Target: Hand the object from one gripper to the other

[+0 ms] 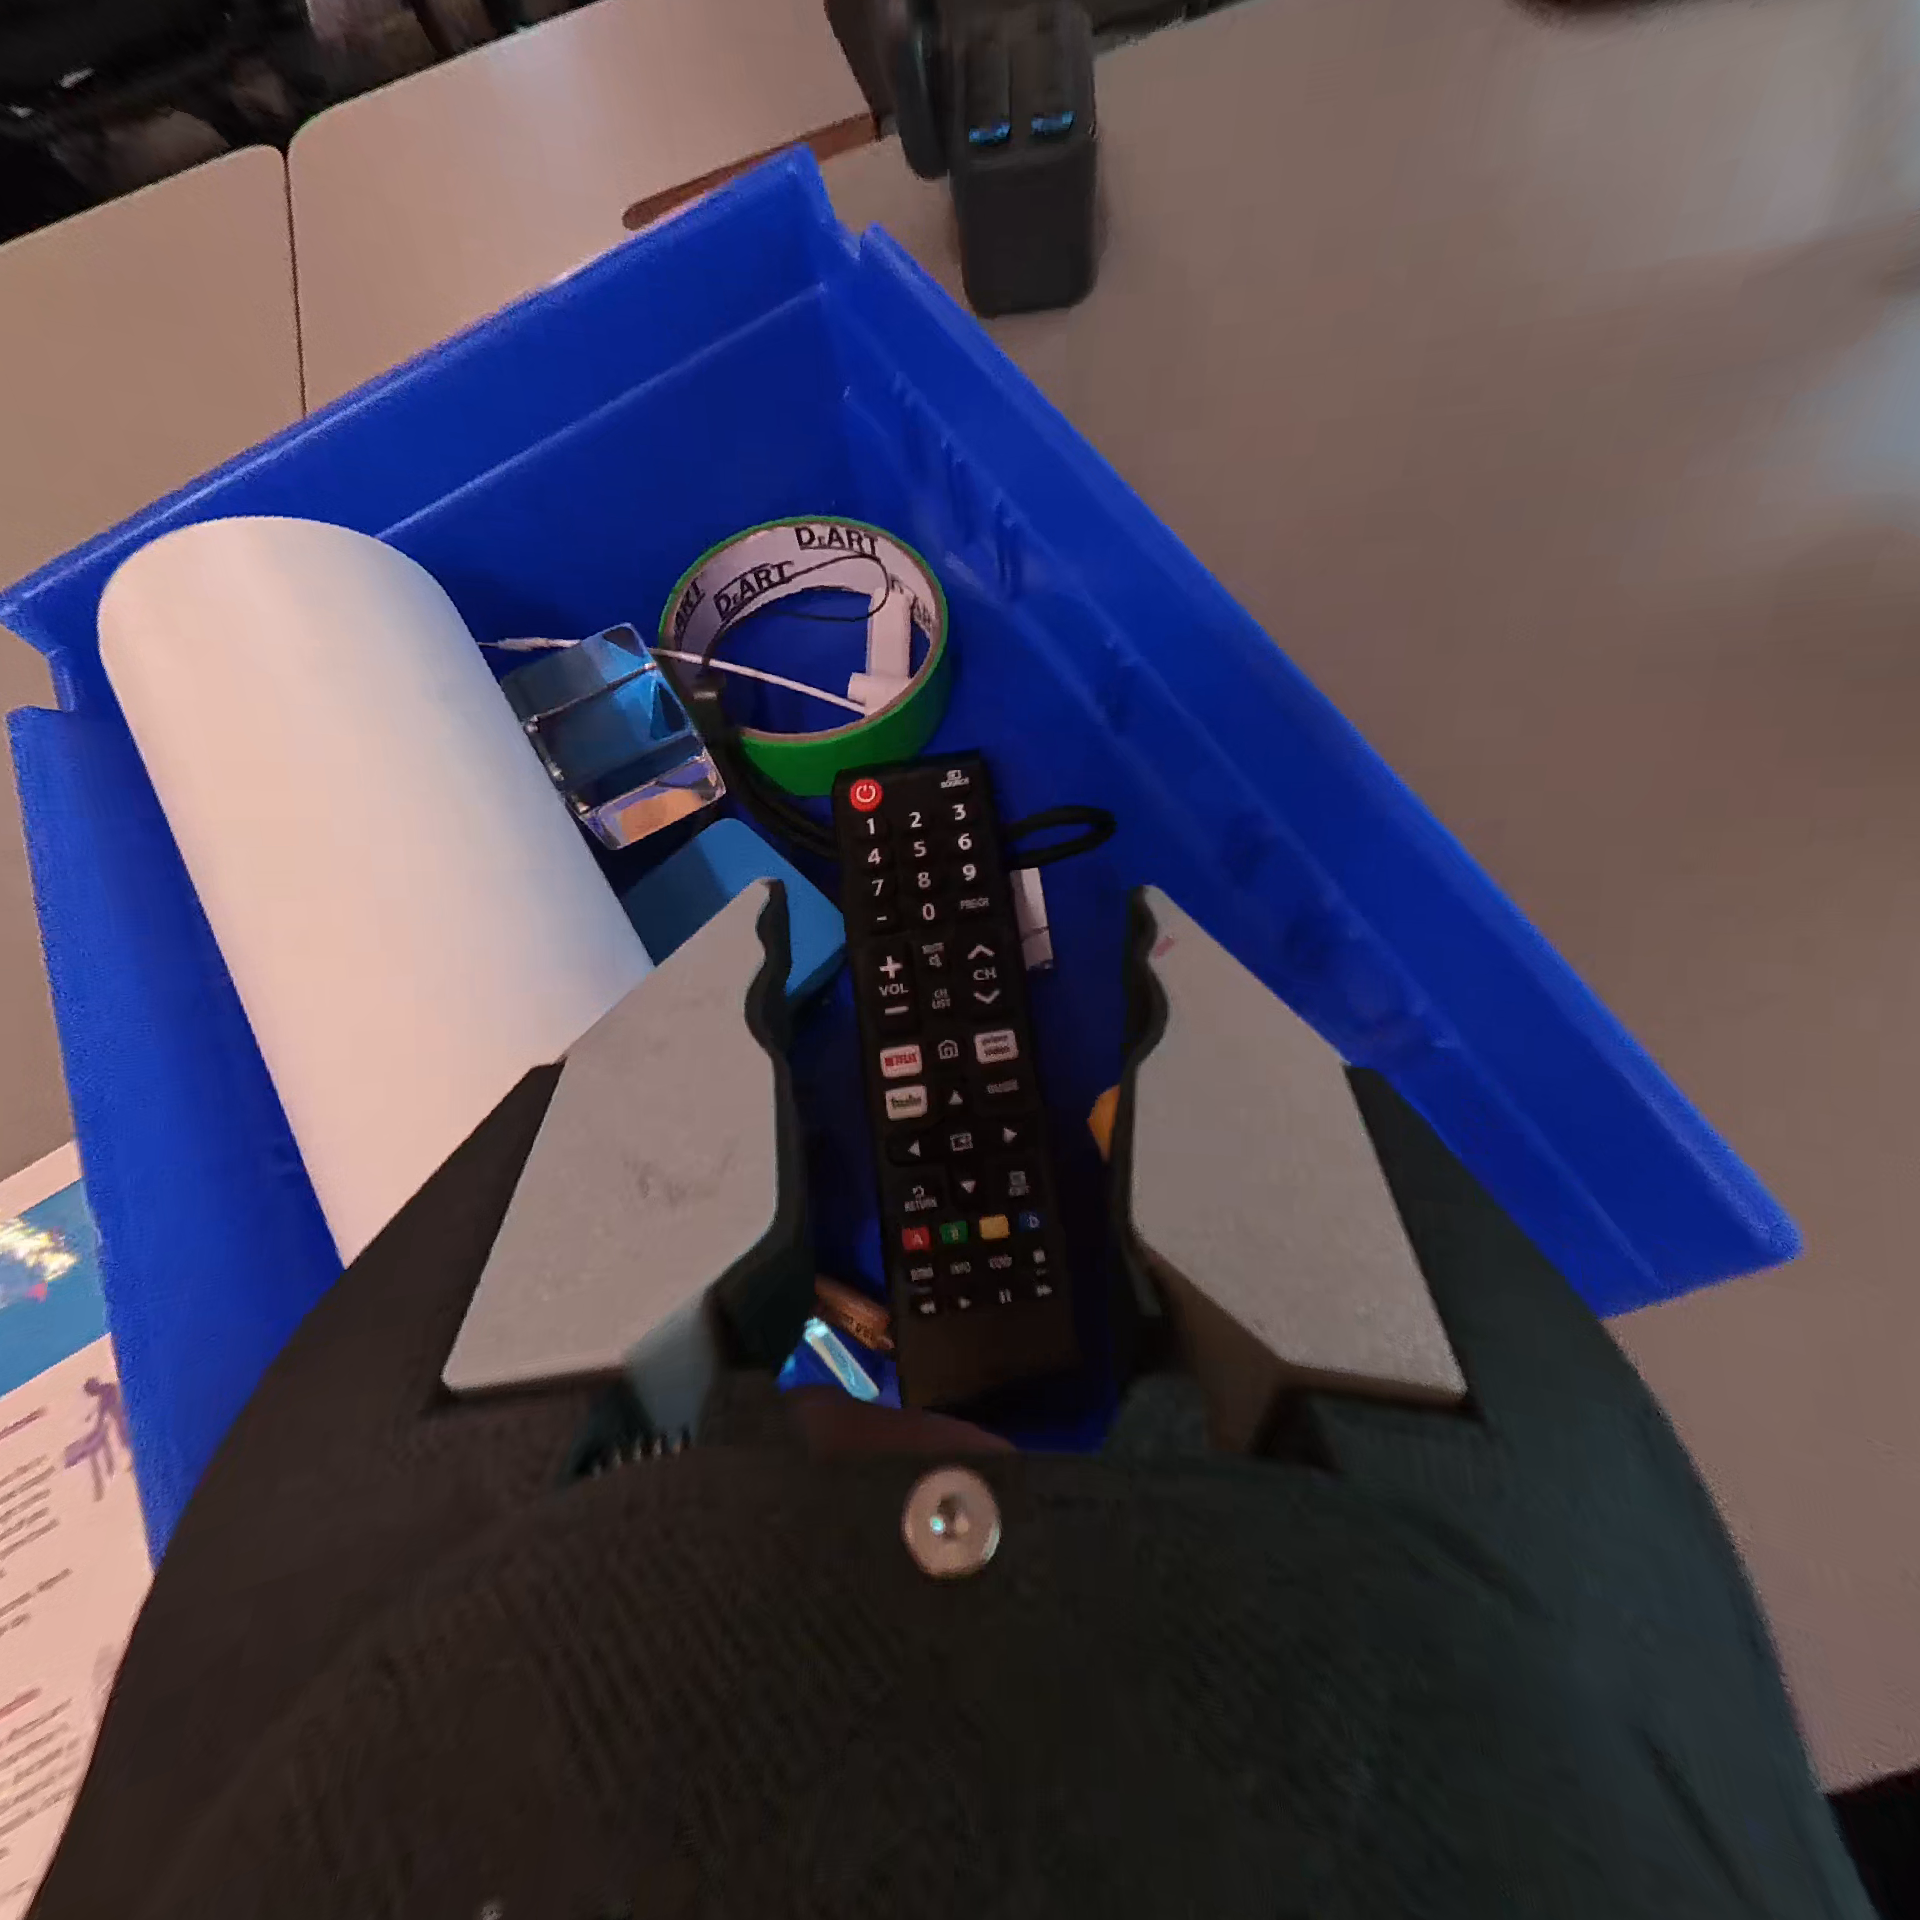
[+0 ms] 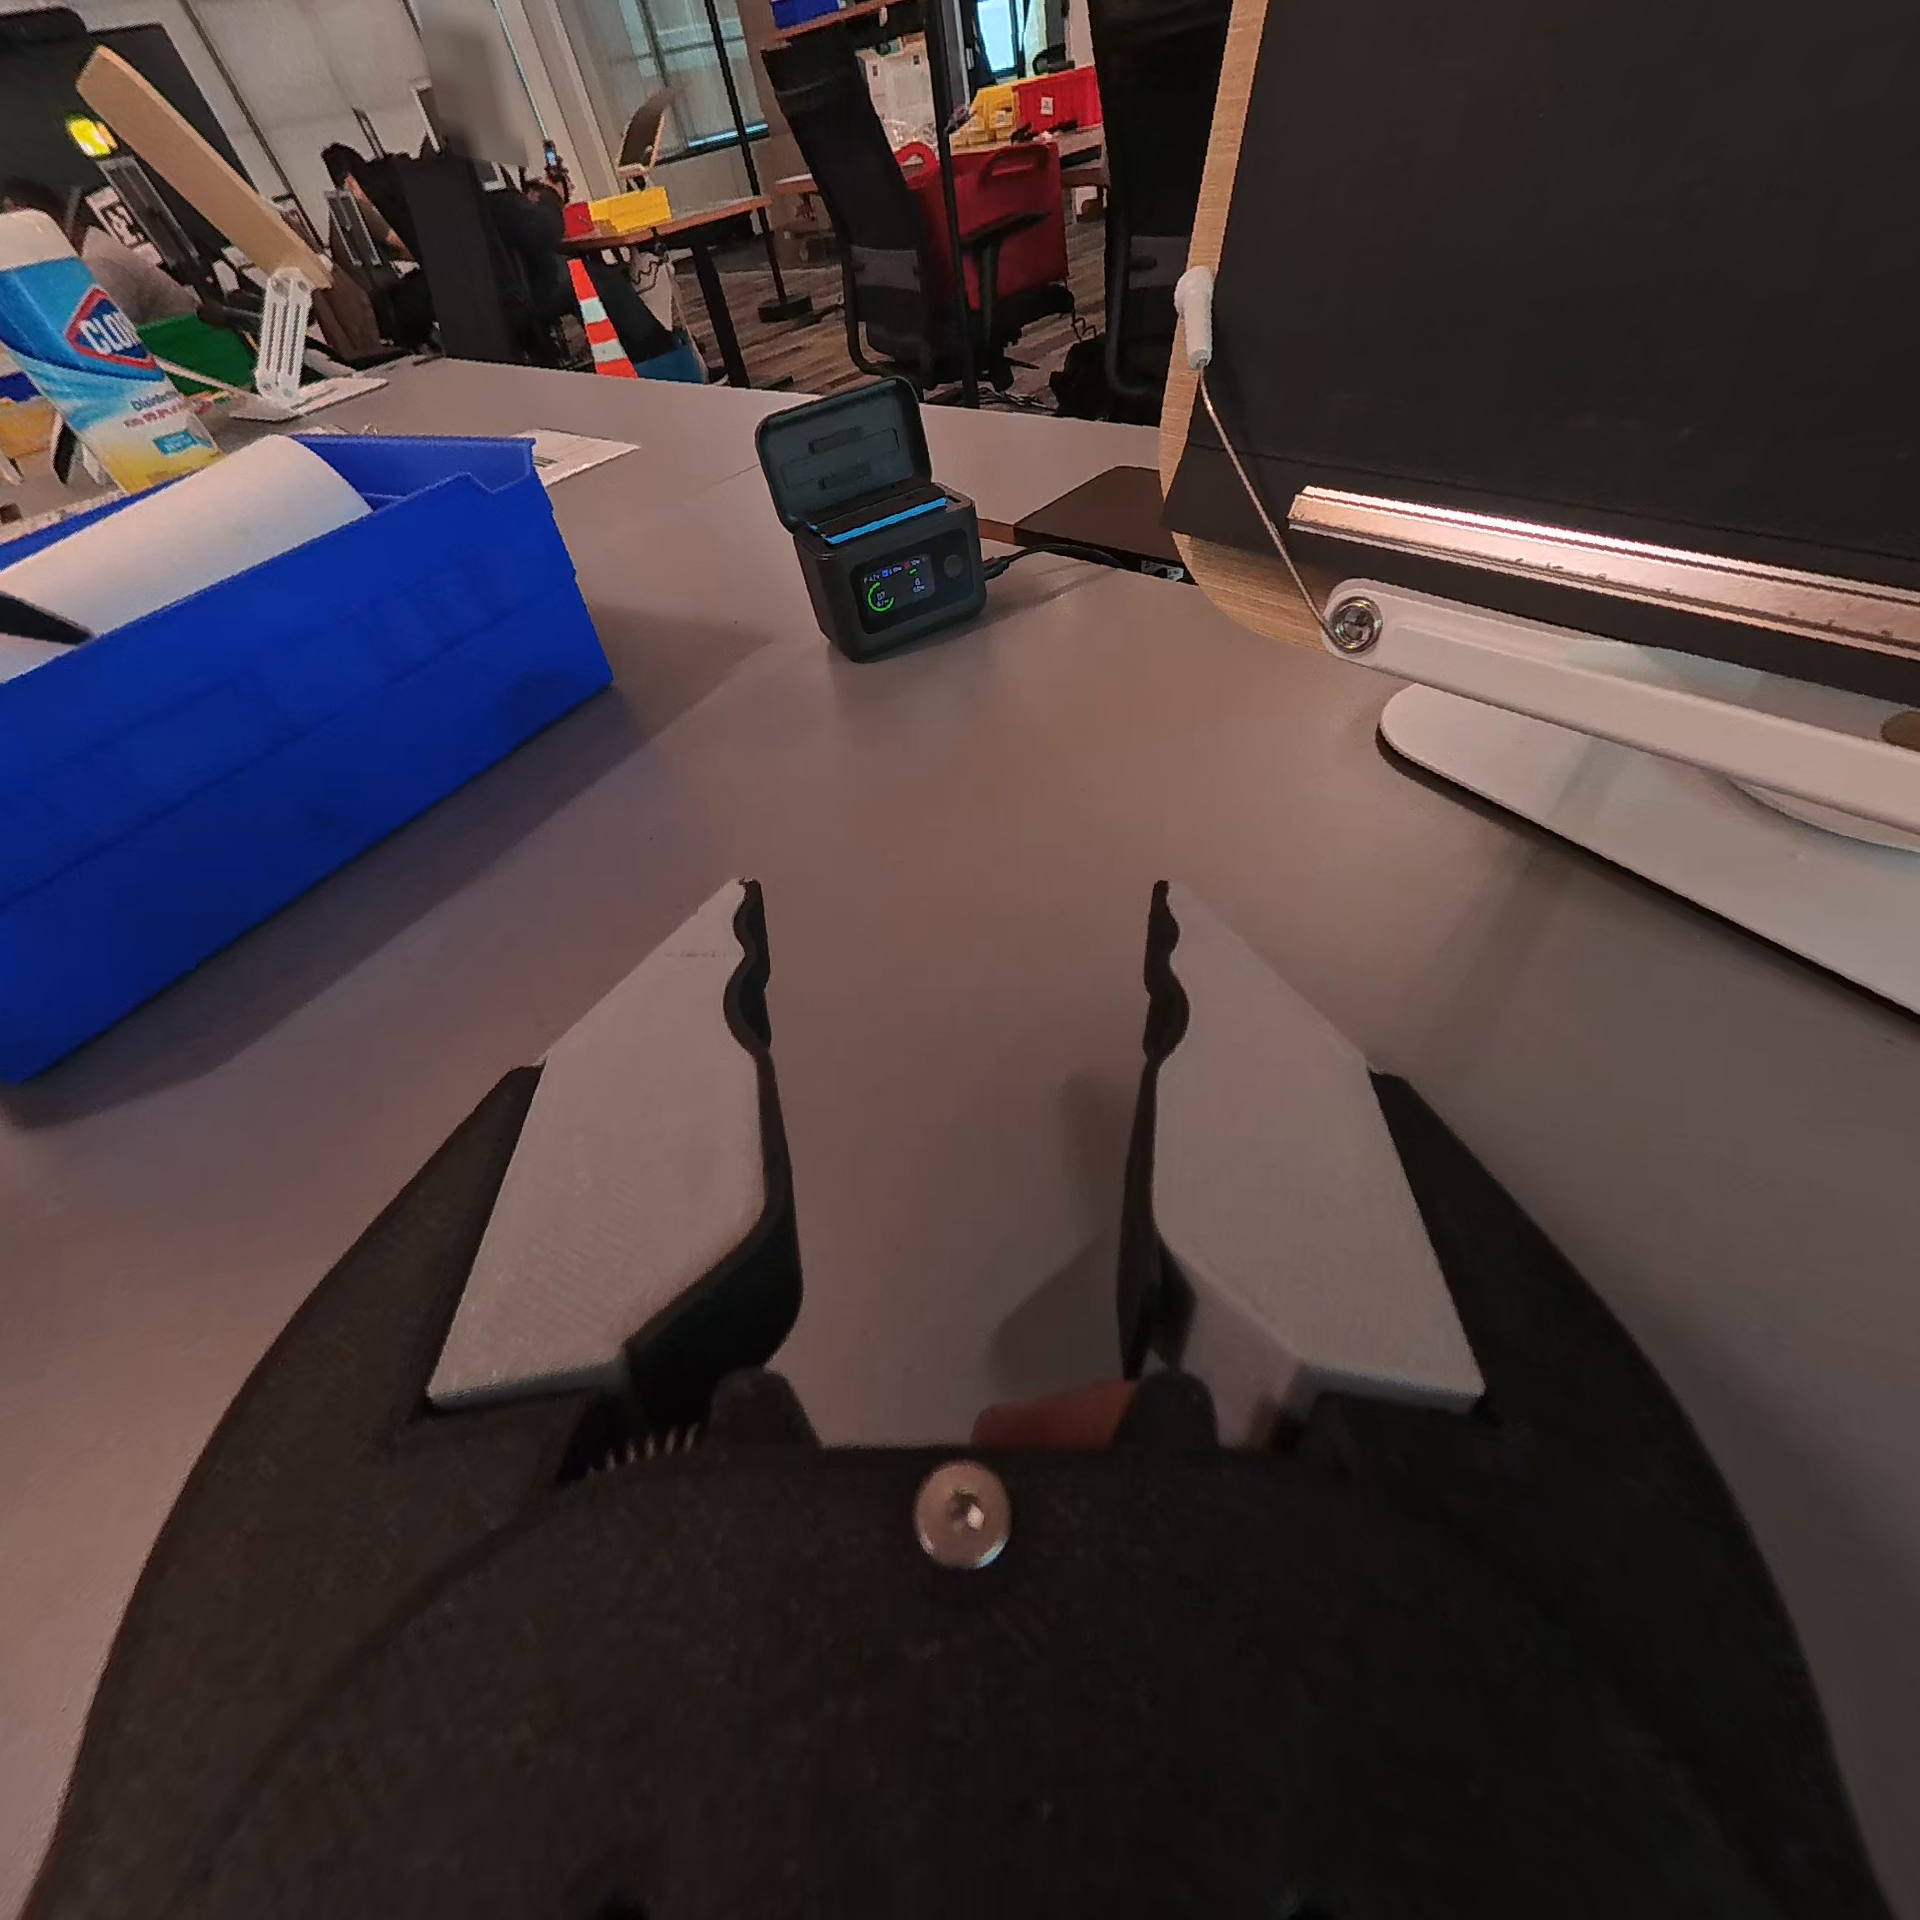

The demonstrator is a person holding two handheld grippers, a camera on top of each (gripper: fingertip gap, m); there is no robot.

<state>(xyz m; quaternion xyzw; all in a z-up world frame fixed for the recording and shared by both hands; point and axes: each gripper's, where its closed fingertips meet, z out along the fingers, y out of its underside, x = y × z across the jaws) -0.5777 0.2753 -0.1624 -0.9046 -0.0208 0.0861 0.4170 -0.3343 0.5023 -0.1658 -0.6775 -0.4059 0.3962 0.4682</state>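
Left tool hovering over the remote in the blue bin.
Its fingers are spreading wide, gripping nothing, the remote lying between them beside a tape roll; the right tool is gaping empty over the worktop.

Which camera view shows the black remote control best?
The left wrist view: the remote control lies face up in the blue bin, between the open left gripper fingers. The right wrist view shows none of it.

bin: blue
remote: black, red power button
tape: green, white inside
roll: white
counter: grey
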